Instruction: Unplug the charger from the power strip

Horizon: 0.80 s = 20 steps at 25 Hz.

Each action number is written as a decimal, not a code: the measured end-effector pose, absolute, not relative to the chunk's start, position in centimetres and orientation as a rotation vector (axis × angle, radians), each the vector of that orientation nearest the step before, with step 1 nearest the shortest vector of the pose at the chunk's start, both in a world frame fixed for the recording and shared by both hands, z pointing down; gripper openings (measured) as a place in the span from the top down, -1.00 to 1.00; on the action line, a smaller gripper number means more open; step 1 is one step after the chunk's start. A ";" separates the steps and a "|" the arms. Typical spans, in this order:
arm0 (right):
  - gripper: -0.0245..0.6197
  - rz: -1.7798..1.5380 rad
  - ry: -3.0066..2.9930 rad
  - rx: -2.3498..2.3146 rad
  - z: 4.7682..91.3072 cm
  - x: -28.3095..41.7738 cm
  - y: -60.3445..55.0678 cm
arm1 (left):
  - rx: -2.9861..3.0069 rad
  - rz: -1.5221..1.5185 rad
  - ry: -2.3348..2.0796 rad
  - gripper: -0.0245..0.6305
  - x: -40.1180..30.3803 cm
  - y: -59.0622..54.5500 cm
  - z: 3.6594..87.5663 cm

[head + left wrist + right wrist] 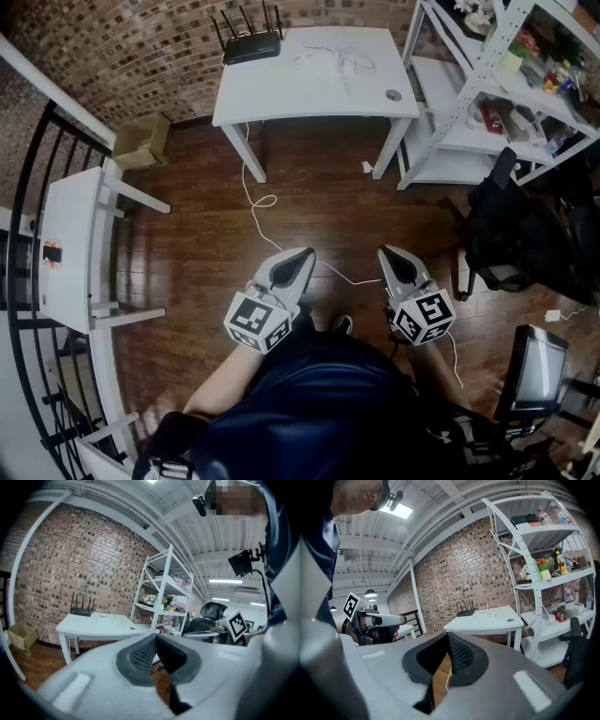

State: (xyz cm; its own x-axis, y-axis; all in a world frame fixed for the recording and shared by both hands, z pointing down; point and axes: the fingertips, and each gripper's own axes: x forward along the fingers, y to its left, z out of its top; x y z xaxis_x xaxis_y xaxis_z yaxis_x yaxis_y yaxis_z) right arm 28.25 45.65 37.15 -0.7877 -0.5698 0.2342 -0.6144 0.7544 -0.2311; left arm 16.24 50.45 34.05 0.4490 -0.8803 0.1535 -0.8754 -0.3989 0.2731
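Observation:
Far ahead stands a white table with a loose white cable and small white pieces on its top; at this distance I cannot tell charger from power strip. A white cord runs from the table across the wooden floor toward me. My left gripper and right gripper hang side by side close to my body, both shut and holding nothing, well short of the table. The left gripper view shows shut jaws pointing at the table; the right gripper view shows the same.
A black router sits at the table's back left. A white shelf rack with bottles stands to the right, with a black office chair and a monitor nearer. A cardboard box, a small white table and a black railing lie left.

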 end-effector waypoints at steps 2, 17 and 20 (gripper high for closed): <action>0.91 0.386 -2.783 0.989 37.2 26.8 43.5 | 2.377 -0.035 -1.526 0.91 13.7 48.6 34.5; 0.91 0.304 -2.679 1.220 34.9 12.3 26.1 | 2.525 -0.120 -1.443 0.91 -2.5 32.4 32.5; 0.91 0.358 -2.669 1.232 35.5 11.1 23.3 | 2.559 -0.083 -1.460 0.91 -3.7 29.4 32.3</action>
